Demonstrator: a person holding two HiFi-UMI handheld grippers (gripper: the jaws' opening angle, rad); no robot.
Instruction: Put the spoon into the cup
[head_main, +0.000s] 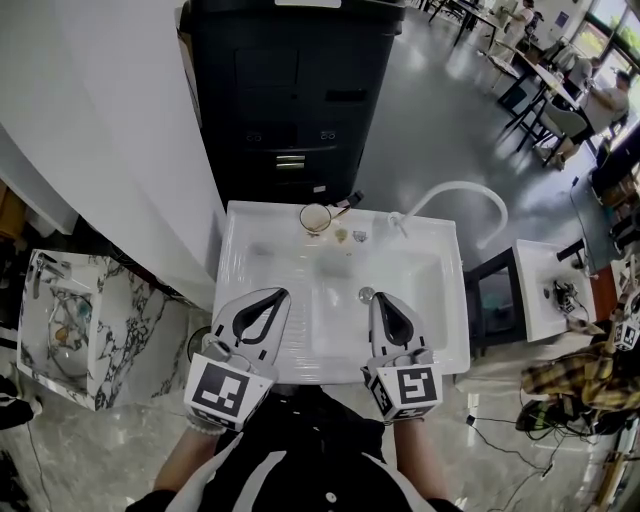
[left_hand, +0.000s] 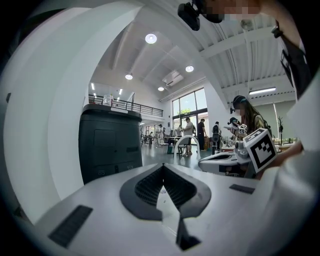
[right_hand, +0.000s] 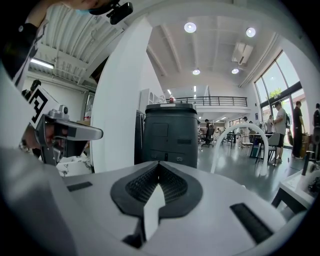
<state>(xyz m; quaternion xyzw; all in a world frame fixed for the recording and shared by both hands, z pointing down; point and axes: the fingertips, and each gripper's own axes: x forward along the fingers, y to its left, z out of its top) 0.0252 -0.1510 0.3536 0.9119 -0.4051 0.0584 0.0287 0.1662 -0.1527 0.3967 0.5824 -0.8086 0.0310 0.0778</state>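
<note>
A small cup (head_main: 316, 217) stands on the far ledge of the white sink (head_main: 250, 250). A thin dark handle (head_main: 352, 201), perhaps the spoon, pokes out past the cup's right rim; its bowl is hidden. Both grippers hover over the sink's near edge, well short of the cup. My left gripper (head_main: 278, 295) has its tips together with nothing between them, and its own view shows the jaws meeting (left_hand: 162, 168). My right gripper (head_main: 381, 297) is shut and empty too (right_hand: 158, 164). Neither gripper view shows the cup.
A tall black cabinet (head_main: 290, 90) stands right behind the sink. A white curved hose (head_main: 455, 190) arches at the back right. Two small bits (head_main: 350, 236) lie near the cup, and a drain (head_main: 366, 294) sits mid-basin. A marble-patterned stand (head_main: 70, 320) is at left, a white table (head_main: 545, 290) at right.
</note>
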